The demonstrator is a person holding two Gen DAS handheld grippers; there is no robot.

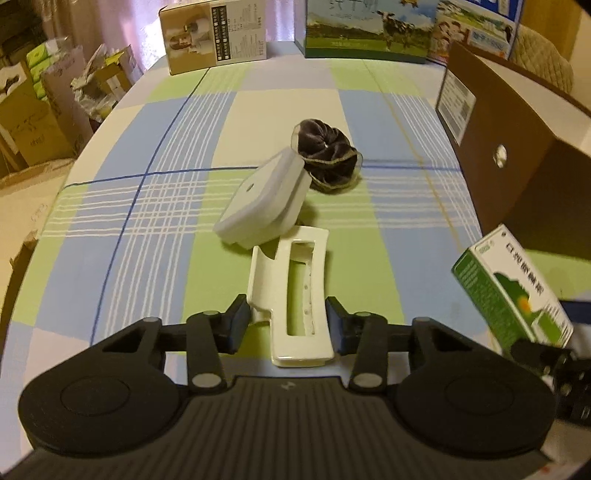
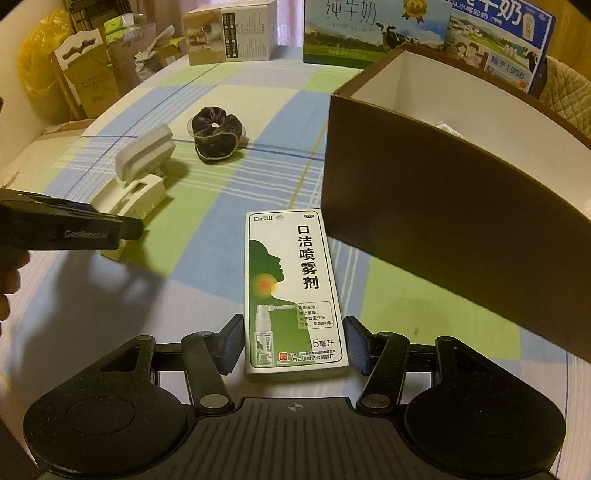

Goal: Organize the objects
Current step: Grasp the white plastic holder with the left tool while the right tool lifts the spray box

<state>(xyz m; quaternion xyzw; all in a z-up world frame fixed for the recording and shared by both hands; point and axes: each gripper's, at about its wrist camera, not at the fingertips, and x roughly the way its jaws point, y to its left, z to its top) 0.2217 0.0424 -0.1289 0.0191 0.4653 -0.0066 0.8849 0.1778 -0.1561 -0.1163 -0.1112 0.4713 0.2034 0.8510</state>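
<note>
A white hair claw clip (image 1: 266,280) lies on the checked tablecloth, and my left gripper (image 1: 288,323) is shut on its near end, a pad against each side. A white rounded case (image 1: 266,195) leans on the clip's far end, with a dark scrunchie (image 1: 325,155) just behind. My right gripper (image 2: 295,343) is shut on the near end of a green-and-white spray box (image 2: 291,288), which the left wrist view shows tilted at the right edge (image 1: 506,291). An open brown box (image 2: 443,206) with a white inside stands right of it.
Milk cartons (image 2: 369,33) and a beige carton (image 2: 229,33) line the table's far edge. Cardboard boxes (image 1: 37,110) are stacked on the floor beyond the left edge. The brown box wall (image 1: 517,155) is close on the right.
</note>
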